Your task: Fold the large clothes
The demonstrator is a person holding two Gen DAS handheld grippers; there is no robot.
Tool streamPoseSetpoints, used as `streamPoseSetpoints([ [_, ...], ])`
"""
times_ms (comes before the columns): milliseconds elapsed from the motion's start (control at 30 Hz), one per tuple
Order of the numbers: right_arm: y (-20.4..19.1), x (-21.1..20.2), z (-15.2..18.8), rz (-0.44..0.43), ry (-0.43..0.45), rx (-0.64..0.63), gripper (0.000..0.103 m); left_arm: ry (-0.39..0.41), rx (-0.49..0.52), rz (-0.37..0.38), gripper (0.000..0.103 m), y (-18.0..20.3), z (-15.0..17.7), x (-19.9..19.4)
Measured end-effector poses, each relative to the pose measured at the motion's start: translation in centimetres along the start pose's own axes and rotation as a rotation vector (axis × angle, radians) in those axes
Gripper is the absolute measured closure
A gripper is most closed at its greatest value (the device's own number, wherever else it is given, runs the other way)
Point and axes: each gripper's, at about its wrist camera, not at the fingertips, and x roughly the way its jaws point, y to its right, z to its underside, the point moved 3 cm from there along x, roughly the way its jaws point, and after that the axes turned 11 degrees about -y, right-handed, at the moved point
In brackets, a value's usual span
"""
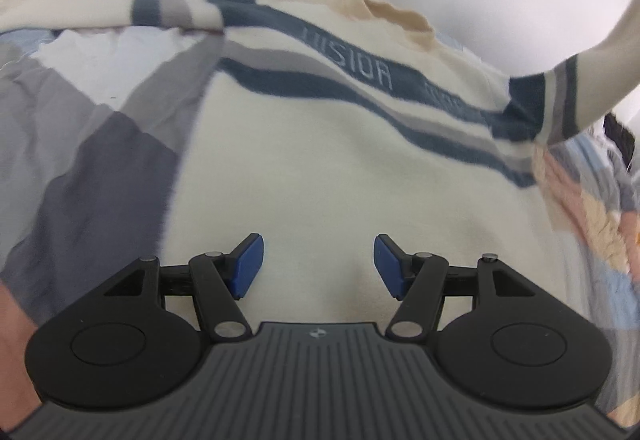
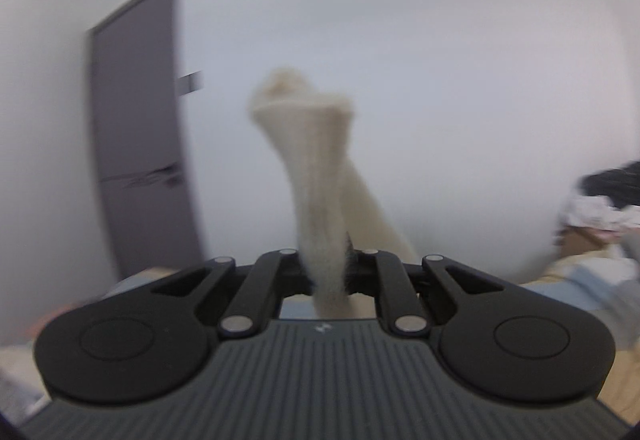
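The cream sweater [image 1: 304, 167] lies spread on the patchwork bedspread [image 1: 100, 111] mid-frame, the left gripper [image 1: 319, 266] hovering above it with jaws apart and empty, while the right gripper [image 2: 329, 272], clamped on the sleeve cuff [image 2: 316, 175], lifts it, likely to fold it inward.

Lifted sleeve [image 1: 560, 95] bars the right; sweater [image 1: 300, 179] middle lies clear
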Motion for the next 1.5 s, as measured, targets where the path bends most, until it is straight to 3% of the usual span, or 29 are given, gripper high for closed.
streamPoseSetpoints([
  [100,-5.0,-0.4,3.6,-0.093,-0.047,-0.073,0.091,0.036,-0.009,-0.012,0.036,-1.0,-0.8,-1.4],
  [367,-16.5,0.2,16.9,-0.254,-0.321,-0.299,0.091,0.156,-0.1,-0.019,0.036,-4.9,-3.2,-4.7],
  [467,-18.2,1.1,21.1,-0.276,-0.4,-0.308,0.091,0.173,-0.112,-0.052,0.036,-6.4,-3.8,-5.2],
  [667,-19.1,2.2,27.2,-0.303,-0.522,-0.343,0.089,0.227,-0.074,-0.005,0.036,-6.5,-3.8,-6.5],
  [833,-19.3,1.6,27.9,-0.279,-0.59,-0.269,0.086,0.228,-0.046,0.036,0.036,-5.3,-3.5,-6.8],
  [933,-19.0,0.5,26.9,-0.256,-0.576,-0.267,0.064,0.215,-0.033,0.062,0.036,-4.6,-3.3,-6.5],
  [967,-18.9,0.5,26.7,-0.262,-0.582,-0.265,0.048,0.211,-0.031,0.068,0.036,-4.4,-3.2,-6.5],
  [1000,-18.8,0.2,26.4,-0.272,-0.595,-0.256,0.041,0.209,-0.028,0.074,0.036,-4.3,-3.1,-6.4],
  [1233,-15.9,-1.6,25.3,-0.302,-0.67,-0.075,0.04,0.189,-0.015,0.089,0.036,-3.6,-2.7,-5.9],
  [1367,-13.5,-2.3,23.7,-0.25,-0.645,0.024,0.04,0.17,-0.011,0.105,0.036,-3.4,-2.7,-5.3],
  [1500,-11.4,-3.1,22.1,-0.239,-0.559,0.1,0.04,0.161,0.011,0.104,0.036,-2.7,-2.5,-4.8],
])
